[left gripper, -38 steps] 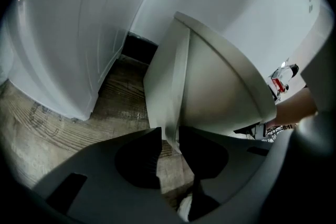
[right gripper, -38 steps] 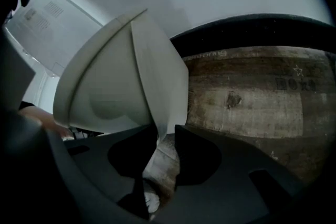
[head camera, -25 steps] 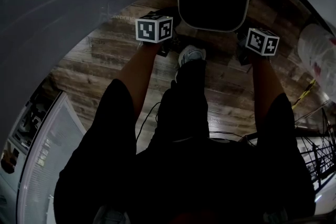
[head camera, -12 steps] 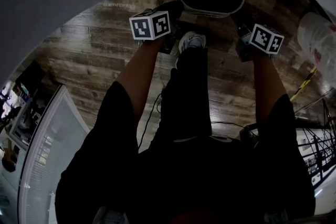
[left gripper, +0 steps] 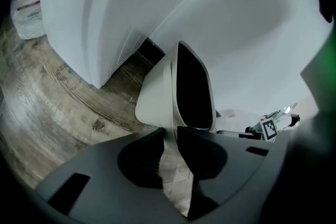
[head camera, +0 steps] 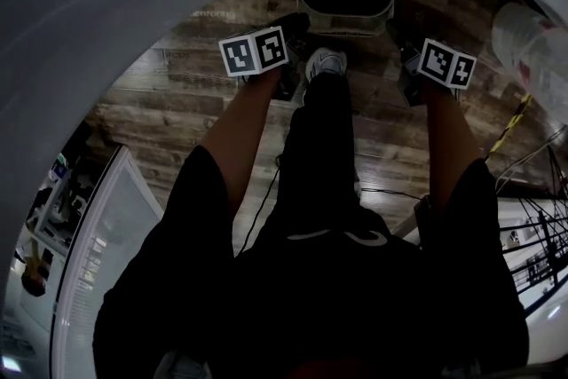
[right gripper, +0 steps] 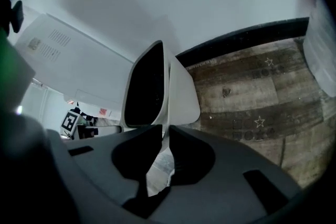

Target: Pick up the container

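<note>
- Flanking the white, dark-hollowed plastic container (head camera: 346,16) over the wooden plank floor (head camera: 177,102), the tongs take opposite rims, likely for a level lift.
- Left gripper (left gripper: 169,131) jaws are opening around its rim; right gripper (right gripper: 165,131) pinches its side firmly.

Wood-plank floor (head camera: 160,111), white cabinet (left gripper: 89,13) beside it, plastic bag (head camera: 528,44) at right.
</note>
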